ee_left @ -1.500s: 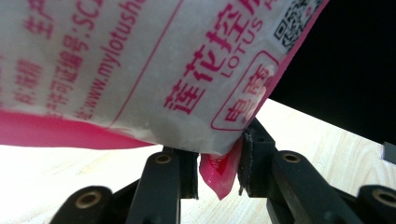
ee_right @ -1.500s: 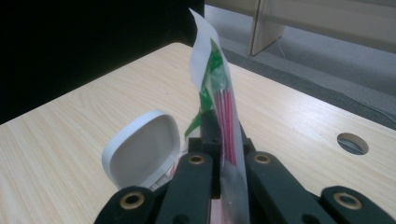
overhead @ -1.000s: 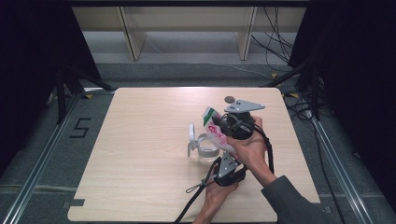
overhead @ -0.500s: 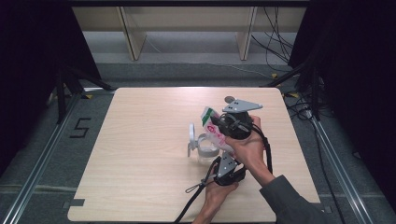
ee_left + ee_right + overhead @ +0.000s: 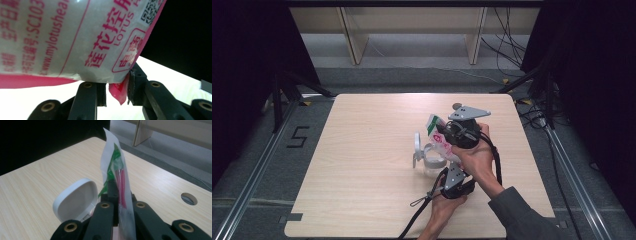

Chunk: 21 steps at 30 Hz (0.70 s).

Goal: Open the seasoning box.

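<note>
Overhead, both of the person's hands meet right of the middle of the pale wooden bench (image 5: 362, 165). The right tongs (image 5: 443, 131), with their grey three-cornered plate on top, sit farther from the person and grip the upper end of a pink-and-white sachet (image 5: 441, 141). The left tongs (image 5: 447, 167) sit nearer the person, under the sachet's lower end. Just to the left stands a clear plastic jar (image 5: 431, 161) with its white hinged lid (image 5: 417, 142) flipped open and upright; the sachet hangs over the jar's mouth. A small round hole (image 5: 457, 105) sits in the bench top beyond the hands, and a "5" (image 5: 298, 136) is marked on the floor to the left.

Looking along the left tongs (image 5: 117, 93), the sachet (image 5: 75, 37) hangs close in front, printed in pink: "LOTUS", part of a web address reading "mylotushea", a code beginning "SC103", Chinese characters and a QR code at the top right. Its lower pink corner hangs between the two black jaws, against the right one; whether they truly pinch it I cannot tell.

From the right tongs (image 5: 119, 207), the jaws are clamped tight on the sachet's (image 5: 113, 162) edge, which stands upright, white with green and pink print. The white lid (image 5: 75, 197) rises just left of them, and the round hole (image 5: 189, 198) lies to the right.
</note>
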### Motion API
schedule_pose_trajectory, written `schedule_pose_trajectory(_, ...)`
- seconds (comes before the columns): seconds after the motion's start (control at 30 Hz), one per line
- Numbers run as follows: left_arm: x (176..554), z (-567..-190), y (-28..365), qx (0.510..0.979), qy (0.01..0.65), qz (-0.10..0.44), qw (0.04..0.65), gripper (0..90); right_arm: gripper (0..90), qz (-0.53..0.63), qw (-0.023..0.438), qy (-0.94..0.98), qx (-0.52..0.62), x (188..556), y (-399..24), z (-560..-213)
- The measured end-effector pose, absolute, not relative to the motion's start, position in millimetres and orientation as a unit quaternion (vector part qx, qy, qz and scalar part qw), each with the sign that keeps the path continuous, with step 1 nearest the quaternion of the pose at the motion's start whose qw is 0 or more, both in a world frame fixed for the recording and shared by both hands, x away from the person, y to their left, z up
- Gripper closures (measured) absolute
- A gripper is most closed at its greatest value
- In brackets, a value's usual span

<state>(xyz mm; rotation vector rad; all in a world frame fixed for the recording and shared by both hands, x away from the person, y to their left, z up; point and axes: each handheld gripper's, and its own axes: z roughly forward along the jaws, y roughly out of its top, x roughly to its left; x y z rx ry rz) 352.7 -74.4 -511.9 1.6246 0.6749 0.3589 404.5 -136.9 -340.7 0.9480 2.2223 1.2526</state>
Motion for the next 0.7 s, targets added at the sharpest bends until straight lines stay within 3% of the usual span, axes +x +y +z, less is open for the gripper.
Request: schedule_pose_trajectory(0.7,353.5,-510.9,-72.6,0.708,0.295,0.161,0.621,72.0,90.0,0.457,0.204,0.797,0.338,404.2,-133.9,-340.1)
